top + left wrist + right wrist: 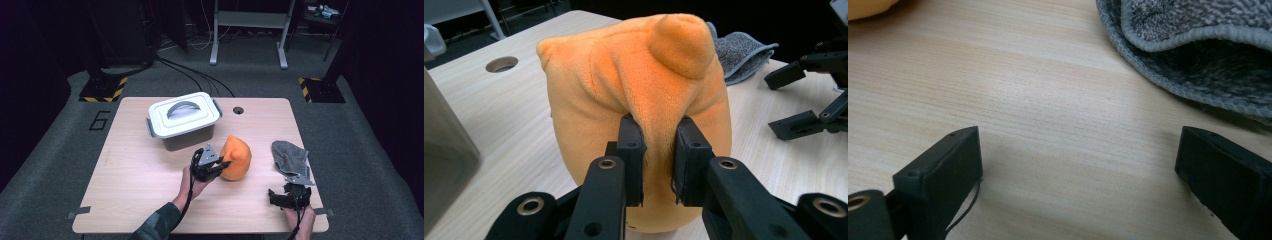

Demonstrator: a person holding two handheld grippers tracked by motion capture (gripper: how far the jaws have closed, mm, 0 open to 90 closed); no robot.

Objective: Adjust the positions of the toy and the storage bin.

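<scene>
An orange plush toy (pixel 236 157) stands on the wooden table (pixel 135 175) in front of the box. My left gripper (pixel 220 166) comes at it from the left. In the left gripper view the jaws (pixel 659 135) pinch a fold of the plush (pixel 639 75), so this gripper is shut on it. My right gripper (pixel 287 196) sits low near the table's front right edge with its jaws wide apart. In the right gripper view nothing but bare wood lies between them (pixel 1080 165). A grey cloth (pixel 1198 45) lies crumpled just beyond the right jaw.
A white lidded box (pixel 184 120) with a grey handle stands at the back of the table, left of a round cable hole (pixel 238 110). The grey cloth (pixel 290 155) lies at the right side. The right gripper (pixel 786 102) is seen open beyond the plush.
</scene>
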